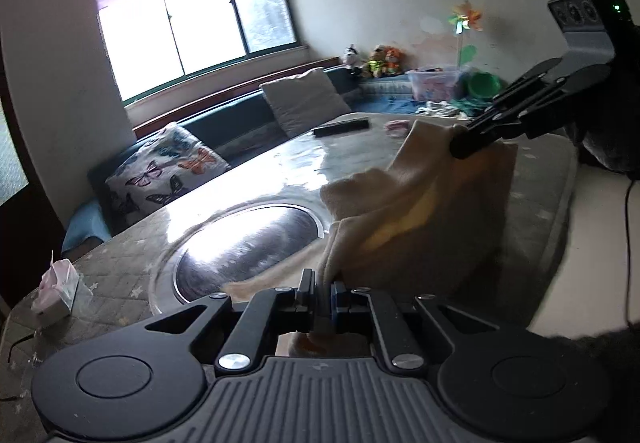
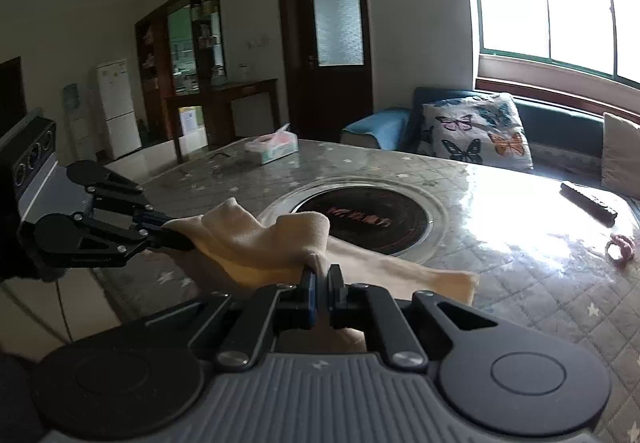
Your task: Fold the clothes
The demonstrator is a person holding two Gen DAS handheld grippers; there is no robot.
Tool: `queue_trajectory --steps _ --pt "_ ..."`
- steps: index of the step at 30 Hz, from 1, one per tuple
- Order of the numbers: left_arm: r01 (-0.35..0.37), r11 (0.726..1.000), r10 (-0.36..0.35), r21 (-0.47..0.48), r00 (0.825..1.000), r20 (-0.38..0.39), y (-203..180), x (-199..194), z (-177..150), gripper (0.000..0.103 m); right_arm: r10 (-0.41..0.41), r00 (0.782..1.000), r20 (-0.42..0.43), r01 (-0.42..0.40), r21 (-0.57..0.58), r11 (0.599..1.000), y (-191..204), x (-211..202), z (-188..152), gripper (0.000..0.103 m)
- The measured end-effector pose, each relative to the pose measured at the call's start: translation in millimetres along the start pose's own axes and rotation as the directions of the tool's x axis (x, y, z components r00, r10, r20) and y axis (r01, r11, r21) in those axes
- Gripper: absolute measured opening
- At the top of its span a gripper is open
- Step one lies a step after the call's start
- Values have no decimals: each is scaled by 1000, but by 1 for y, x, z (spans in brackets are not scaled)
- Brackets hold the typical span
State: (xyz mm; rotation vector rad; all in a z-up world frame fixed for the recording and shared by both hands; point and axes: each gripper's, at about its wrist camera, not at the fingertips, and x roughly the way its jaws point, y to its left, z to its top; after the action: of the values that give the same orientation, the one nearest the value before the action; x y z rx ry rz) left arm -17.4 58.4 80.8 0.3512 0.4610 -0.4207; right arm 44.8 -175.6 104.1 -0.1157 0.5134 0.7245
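Currently the left gripper (image 1: 323, 293) and right gripper (image 2: 320, 275) each clamp an edge of the cream cloth (image 2: 256, 239), jaws pinched narrow on fabric. Cloth hangs between them above the table (image 2: 500, 243) – its lower hem trails beside the round inset plate (image 2: 364, 219). Remote (image 2: 588, 203) and tissue box (image 2: 272, 149) lie well apart.

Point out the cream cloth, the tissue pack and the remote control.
cream cloth (image 2: 256, 243): right wrist view, raised fold.
tissue pack (image 2: 272, 147): right wrist view, its top.
remote control (image 2: 588, 199): right wrist view, middle of its body.
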Motion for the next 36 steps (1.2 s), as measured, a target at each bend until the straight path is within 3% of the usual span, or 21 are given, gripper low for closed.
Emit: queue_trajectory --steps 7,11,14,17,20,25,30,36 --pt "-25 997 19 -67 995 -95 37 93 12 8 -75 995 -60 78 51 996 -48 78 31 5" --pt "-49 992 27 -115 981 -190 48 144 -1 10 -132 980 -147 149 107 983 -76 138 21 5" --pt "-67 992 42 -111 977 -211 49 159 -9 14 -154 969 -193 181 129 975 -84 168 5 9" --pt "-80 989 53 -128 977 -207 54 160 -10 20 -169 958 -230 205 144 968 -89 182 -8 13" --pt "-114 984 84 -137 974 -210 62 163 -5 27 -173 962 -213 212 175 962 -96 178 -7 17" --pt "-168 970 133 -177 972 -194 76 160 3 27 -202 967 -153 228 182 956 -90 157 5 21" --pt "-89 975 58 -202 986 -154 67 149 16 24 -110 980 -169 136 156 978 -70 165 15 21" --pt "30 984 -58 -174 985 -162 44 162 27 20 -104 970 -218 133 119 984 -61 195 17 19"
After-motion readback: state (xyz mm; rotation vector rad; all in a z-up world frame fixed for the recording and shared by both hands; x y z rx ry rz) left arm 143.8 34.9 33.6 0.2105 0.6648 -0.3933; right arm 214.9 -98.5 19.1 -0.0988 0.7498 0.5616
